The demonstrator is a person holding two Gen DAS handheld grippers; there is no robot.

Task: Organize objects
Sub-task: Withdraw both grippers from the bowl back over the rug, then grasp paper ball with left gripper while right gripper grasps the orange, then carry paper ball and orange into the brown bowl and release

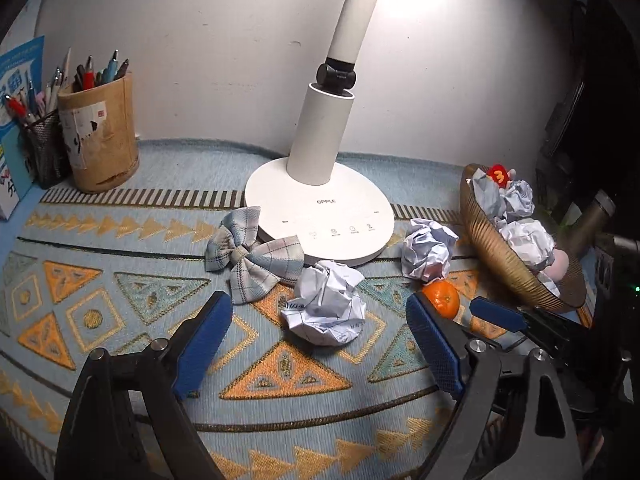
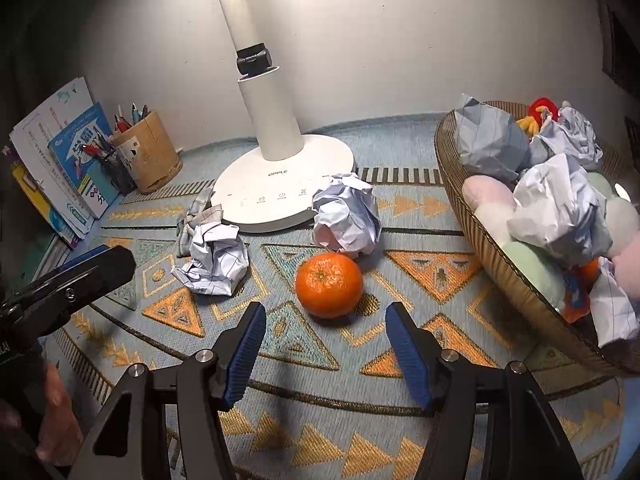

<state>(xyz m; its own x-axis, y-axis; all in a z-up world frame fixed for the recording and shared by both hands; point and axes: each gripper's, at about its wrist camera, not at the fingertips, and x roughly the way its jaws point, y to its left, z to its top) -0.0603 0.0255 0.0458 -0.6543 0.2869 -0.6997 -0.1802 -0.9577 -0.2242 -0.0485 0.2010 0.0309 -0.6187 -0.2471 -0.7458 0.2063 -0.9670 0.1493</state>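
Note:
My left gripper is open and empty, with a crumpled paper ball on the mat just beyond its fingertips. A plaid bow lies to the ball's left. My right gripper is open and empty, just short of an orange tangerine. The tangerine also shows in the left wrist view. A second paper ball lies behind the tangerine. A brown ribbed basket at the right holds several paper balls and soft toys.
A white desk lamp stands at the middle back on the patterned mat. A bamboo pen holder, a mesh pen cup and books stand at the back left by the wall.

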